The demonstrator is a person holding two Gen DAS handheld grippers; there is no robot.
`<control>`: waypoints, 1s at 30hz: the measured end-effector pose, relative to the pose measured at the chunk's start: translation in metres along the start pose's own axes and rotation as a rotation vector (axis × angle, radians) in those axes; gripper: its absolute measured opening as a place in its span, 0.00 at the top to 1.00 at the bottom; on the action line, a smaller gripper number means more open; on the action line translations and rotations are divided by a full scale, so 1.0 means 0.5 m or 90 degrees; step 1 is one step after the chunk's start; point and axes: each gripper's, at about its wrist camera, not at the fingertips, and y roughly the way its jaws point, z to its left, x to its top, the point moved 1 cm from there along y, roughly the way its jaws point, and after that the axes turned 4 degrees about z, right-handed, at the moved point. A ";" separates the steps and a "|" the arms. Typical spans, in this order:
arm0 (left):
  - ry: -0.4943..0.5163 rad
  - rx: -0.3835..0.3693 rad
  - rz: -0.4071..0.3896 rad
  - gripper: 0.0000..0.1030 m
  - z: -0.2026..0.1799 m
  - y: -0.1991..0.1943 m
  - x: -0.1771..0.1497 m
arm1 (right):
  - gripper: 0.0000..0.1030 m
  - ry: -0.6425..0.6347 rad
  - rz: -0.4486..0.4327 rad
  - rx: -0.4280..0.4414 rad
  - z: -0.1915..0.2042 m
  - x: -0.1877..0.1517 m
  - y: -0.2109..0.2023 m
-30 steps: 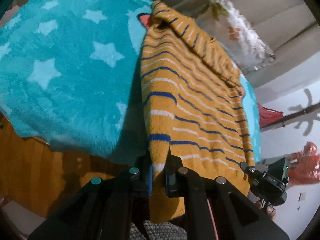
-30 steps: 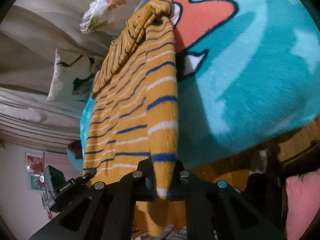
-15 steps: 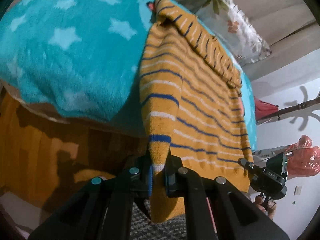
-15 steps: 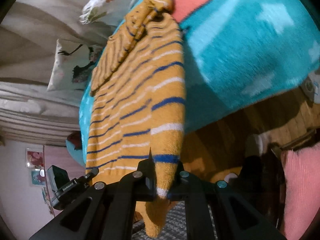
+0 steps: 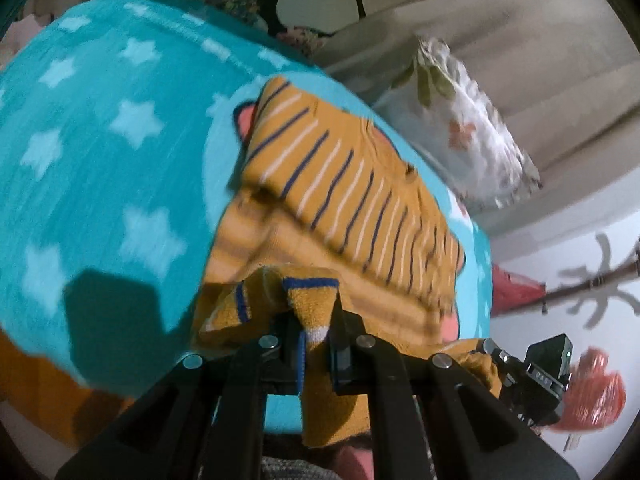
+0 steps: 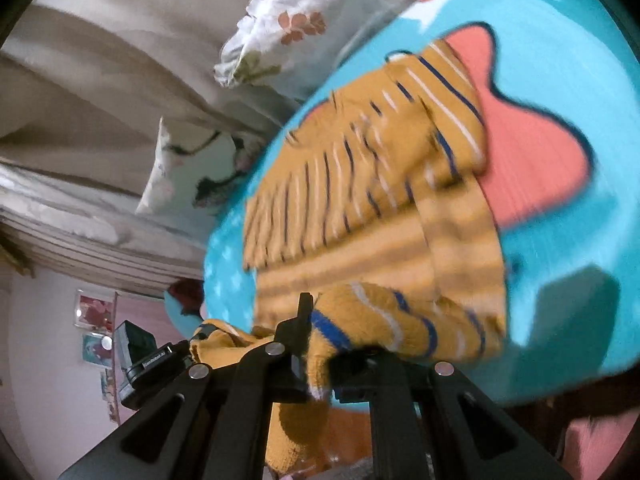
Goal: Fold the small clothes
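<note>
A turquoise star-printed blanket [image 5: 100, 184] with a coral shape [image 6: 532, 160] covers the bed, and floral pillows [image 5: 468, 128] lie behind it. On the blanket lies the mustard striped sweater [image 5: 352, 200], partly doubled over, its near hem lifted off the blanket. The left gripper [image 5: 316, 344] is clamped on one hem corner, the fabric bunched between its fingers and hanging below them. The right gripper [image 6: 316, 364] pinches the other corner in the same way. Both point down at a slant toward the bed. The other gripper's small black body [image 6: 140, 352] carries white lettering, too blurred to read.
</note>
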 end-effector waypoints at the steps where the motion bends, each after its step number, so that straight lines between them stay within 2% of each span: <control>1: -0.007 0.001 -0.001 0.93 -0.006 0.010 0.022 | 0.92 0.001 0.002 0.005 0.000 0.033 0.009; 7: -0.054 0.015 -0.005 0.93 -0.039 0.084 0.161 | 0.92 0.042 0.032 0.032 -0.033 0.191 0.075; 12: -0.085 0.011 0.021 0.91 -0.039 0.156 0.245 | 0.89 0.100 0.069 0.063 -0.076 0.285 0.143; 15: -0.119 -0.020 0.020 0.84 -0.025 0.190 0.284 | 0.75 0.147 0.079 0.090 -0.111 0.329 0.180; 16: -0.131 -0.032 0.016 0.81 -0.020 0.196 0.293 | 0.65 0.163 0.077 0.104 -0.123 0.343 0.191; 17: -0.150 -0.048 0.004 0.72 -0.010 0.200 0.304 | 0.59 0.176 0.072 0.114 -0.132 0.355 0.199; 18: -0.162 -0.055 -0.007 0.63 -0.005 0.200 0.309 | 0.57 0.189 0.068 0.125 -0.140 0.365 0.202; 20: -0.193 -0.069 -0.032 0.59 0.012 0.196 0.325 | 0.52 0.216 0.060 0.152 -0.154 0.382 0.210; 22: -0.213 -0.072 -0.041 0.57 0.023 0.196 0.338 | 0.49 0.238 0.052 0.156 -0.169 0.399 0.214; 27: -0.219 -0.027 -0.054 0.49 0.035 0.187 0.354 | 0.48 0.238 0.063 0.153 -0.178 0.422 0.225; 30: -0.166 0.029 -0.049 0.46 0.019 0.182 0.348 | 0.43 0.246 0.065 0.175 -0.180 0.435 0.228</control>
